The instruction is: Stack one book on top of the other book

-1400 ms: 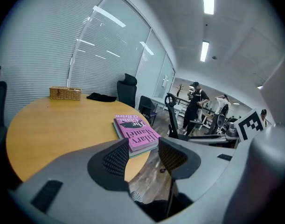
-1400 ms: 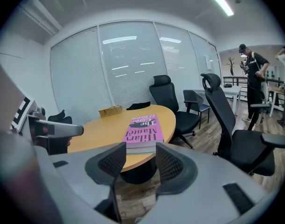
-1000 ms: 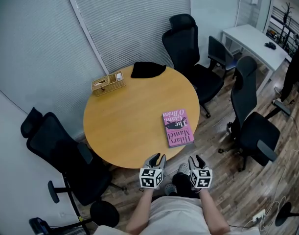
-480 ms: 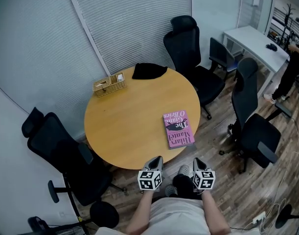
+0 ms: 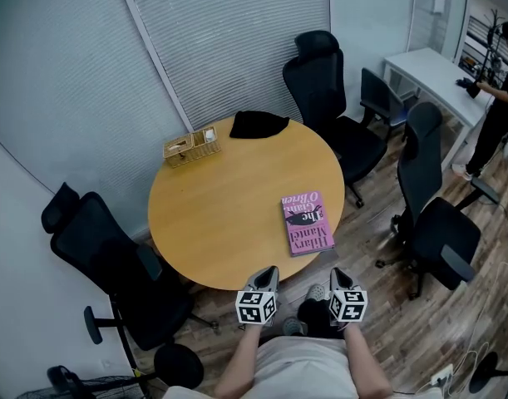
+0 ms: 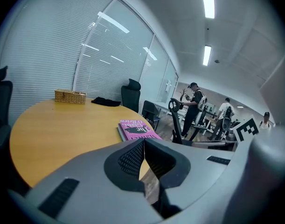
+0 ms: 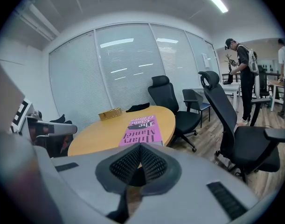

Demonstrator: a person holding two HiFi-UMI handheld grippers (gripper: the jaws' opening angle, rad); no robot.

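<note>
A paperback with a matte pink cover, the pink book, lies flat near the right edge of the round table, whose top is smooth, honey-coloured wood. Its cover reads "The Giant O'Brien" over "Hilary Mantel", with a small dark figure between the words. A grey edge shows under its near side, but whether that is a second book cannot be told. At the far left of the table stands a rectangular wicker basket, and just to its right lies a crumpled black cloth. Off the near edge, the left gripper and right gripper are both clenched on nothing, their ribbed black pads pressed together.
</note>
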